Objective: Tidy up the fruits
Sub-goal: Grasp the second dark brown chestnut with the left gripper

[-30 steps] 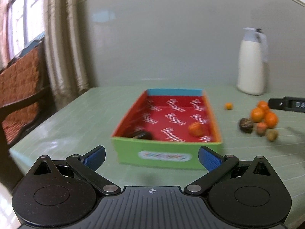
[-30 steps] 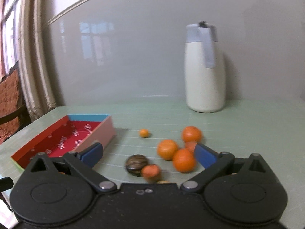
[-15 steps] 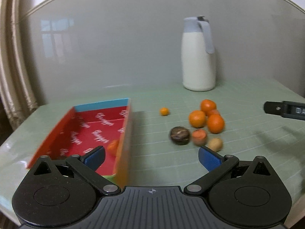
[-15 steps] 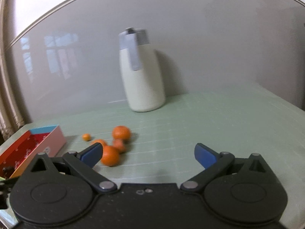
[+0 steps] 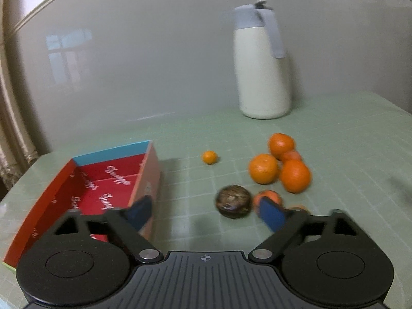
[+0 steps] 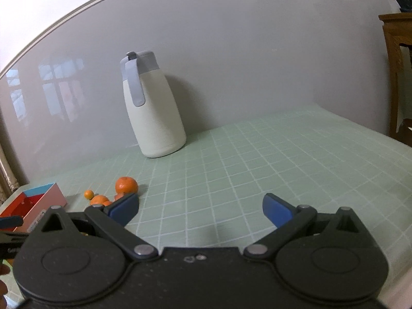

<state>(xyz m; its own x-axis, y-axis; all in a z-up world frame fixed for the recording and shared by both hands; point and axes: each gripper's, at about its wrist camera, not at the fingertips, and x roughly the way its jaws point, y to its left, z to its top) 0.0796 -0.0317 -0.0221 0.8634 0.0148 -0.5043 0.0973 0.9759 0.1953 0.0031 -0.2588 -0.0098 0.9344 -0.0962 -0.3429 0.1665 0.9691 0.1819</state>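
Fruit sorting, status: early, most items still loose.

- Box (image 5: 85, 180): open, red-lined with a blue far wall, on the left of the green tabletop (image 5: 347, 134). The part of its floor in view is bare; the near end is hidden behind the left claw (image 5: 203, 209), so what lies there cannot be told.
- Fruit on the tabletop, right of the box: one tiny orange (image 5: 209, 157) alone; three large oranges (image 5: 263, 168) bunched together, touching, with a smaller orange one tucked between them; one dark brown round fruit (image 5: 233, 201) nearest the claw; one small reddish-orange fruit (image 5: 267, 197) just beside it, partly behind the right finger; one more barely visible behind that.
- Jug (image 5: 261, 61): white with a grey lid, far side, not part of the job.
- Left claw: closing, nothing between the fingers, pointed at the dark fruit.
- Right claw (image 6: 200, 209): released, wide, empty, over bare tabletop to the right of the pile.

Left to do, by judgement: all visible loose fruit needs moving into the box; the dark fruit looks next.
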